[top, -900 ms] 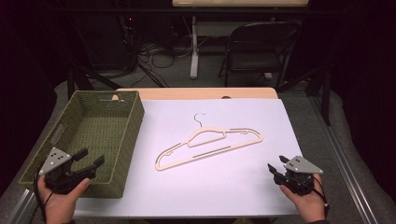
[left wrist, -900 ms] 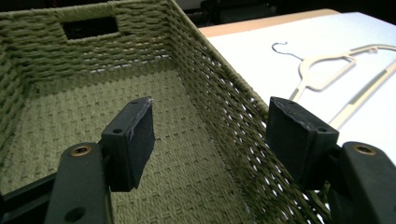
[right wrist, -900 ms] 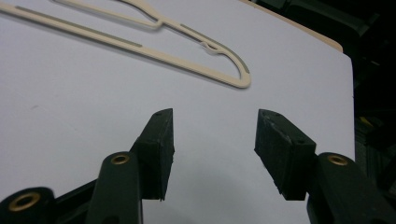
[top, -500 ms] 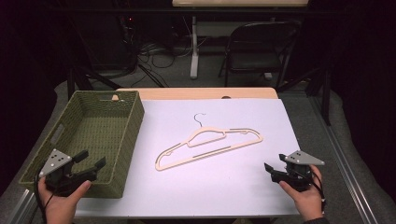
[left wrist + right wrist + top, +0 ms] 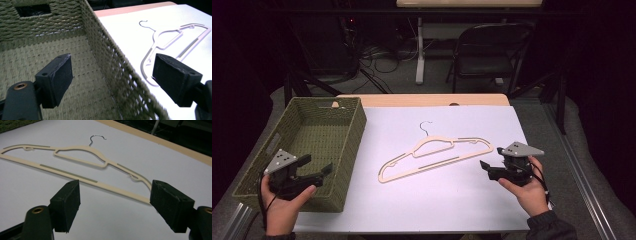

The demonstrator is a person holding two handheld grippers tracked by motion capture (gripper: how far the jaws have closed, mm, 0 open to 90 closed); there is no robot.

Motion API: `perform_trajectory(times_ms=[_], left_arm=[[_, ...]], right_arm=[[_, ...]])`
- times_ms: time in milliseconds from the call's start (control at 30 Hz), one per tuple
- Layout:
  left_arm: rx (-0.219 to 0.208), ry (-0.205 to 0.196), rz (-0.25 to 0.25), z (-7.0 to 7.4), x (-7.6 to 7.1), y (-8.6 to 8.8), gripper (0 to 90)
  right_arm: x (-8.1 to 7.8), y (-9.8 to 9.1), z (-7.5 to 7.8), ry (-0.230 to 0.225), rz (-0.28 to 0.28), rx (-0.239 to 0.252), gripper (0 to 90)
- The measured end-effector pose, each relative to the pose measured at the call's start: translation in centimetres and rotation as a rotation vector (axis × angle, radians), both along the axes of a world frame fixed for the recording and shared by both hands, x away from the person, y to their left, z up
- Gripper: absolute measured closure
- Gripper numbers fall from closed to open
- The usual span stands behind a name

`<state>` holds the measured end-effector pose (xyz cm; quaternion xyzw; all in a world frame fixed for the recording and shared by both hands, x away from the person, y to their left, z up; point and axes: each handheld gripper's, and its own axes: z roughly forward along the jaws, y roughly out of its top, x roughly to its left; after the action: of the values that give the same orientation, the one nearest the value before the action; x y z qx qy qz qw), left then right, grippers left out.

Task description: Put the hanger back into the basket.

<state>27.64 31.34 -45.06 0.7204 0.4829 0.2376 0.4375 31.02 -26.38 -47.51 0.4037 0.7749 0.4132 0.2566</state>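
The table [image 5: 452, 205], topped white, bears two things — a woven basket [image 5: 343, 187] and a cream hanger [image 5: 437, 157].

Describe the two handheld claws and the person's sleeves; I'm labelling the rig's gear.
Both the left claw and the right claw are black, each topped by a grey three-cornered plate and ending in two blocky black pads. A brass-coloured fitting sits near each jaw base. Thin black cables trail from both. The right sleeve is dark.
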Motion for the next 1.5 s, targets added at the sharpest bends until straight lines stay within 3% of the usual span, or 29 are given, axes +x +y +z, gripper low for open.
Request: perform_trajectory(times_ms=[100, 333, 500, 700, 733, 767, 933, 967, 1067, 1267, 1300, 1333, 1367, 1400, 1433, 1500], left_arm=[[-0.006, 0.005, -0.011, 0.5, 0.8, -0.4, 15.8], [-0.008, -0.009, -0.017, 1.7, 1.9, -1.1, 15.8], [-0.001, -0.001, -0.032, 1.7, 1.7, -1.2, 16.1], [-0.006, 0.006, -0.030, 1.5, 1.3, -1.0, 16.1], [-0.006, 0.005, -0.033, 1.5, 1.3, -1.0, 16.1], [-0.003, 0.005, -0.036, 1.4, 1.2, -1.0, 16.2], [-0.002, 0.007, -0.033, 1.3, 1.1, -0.9, 16.4], [-0.002, 0.007, -0.033, 1.3, 1.1, -0.9, 16.4], [0.002, 0.008, -0.034, 1.3, 1.0, -0.9, 16.7], [0.005, 0.006, -0.035, 1.2, 1.0, -0.9, 16.7], [0.005, 0.006, -0.035, 1.2, 1.0, -0.9, 16.9], [0.004, 0.008, -0.035, 1.2, 1.0, -0.9, 17.0], [0.004, 0.009, -0.035, 1.1, 1.0, -0.9, 17.0], [0.006, 0.011, -0.036, 1.1, 1.1, -0.9, 17.0], [0.007, 0.013, -0.036, 1.1, 1.1, -0.9, 17.0], [0.005, 0.012, -0.035, 1.0, 1.1, -0.8, 17.0]], right_arm=[[0.9, 0.7, 0.7, -0.015, 0.018, -0.048, 23.9], [2.6, 1.8, 1.0, 0.012, 0.051, -0.134, 24.2], [3.4, 2.9, 1.1, 0.015, 0.095, -0.176, 25.3], [4.7, 4.3, 2.0, 0.047, 0.127, -0.251, 25.2], [4.9, 4.6, 2.2, 0.074, 0.138, -0.268, 25.2], [5.1, 4.8, 2.2, 0.064, 0.145, -0.265, 25.2], [6.6, 6.0, 3.1, 0.113, 0.202, -0.301, 27.8], [6.9, 6.3, 3.0, 0.097, 0.211, -0.290, 28.2], [7.6, 6.8, 3.4, 0.149, 0.238, -0.324, 29.8], [9.2, 8.1, 3.0, 0.168, 0.290, -0.362, 31.1], [9.3, 8.4, 3.2, 0.195, 0.297, -0.395, 31.1], [9.6, 8.8, 2.7, 0.143, 0.307, -0.344, 31.4], [9.8, 9.0, 2.7, 0.151, 0.316, -0.345, 32.7], [9.9, 9.1, 3.3, 0.216, 0.323, -0.401, 33.1], [10.0, 9.5, 2.9, 0.197, 0.325, -0.370, 33.2], [10.4, 10.1, 2.4, 0.170, 0.339, -0.361, 34.4]])
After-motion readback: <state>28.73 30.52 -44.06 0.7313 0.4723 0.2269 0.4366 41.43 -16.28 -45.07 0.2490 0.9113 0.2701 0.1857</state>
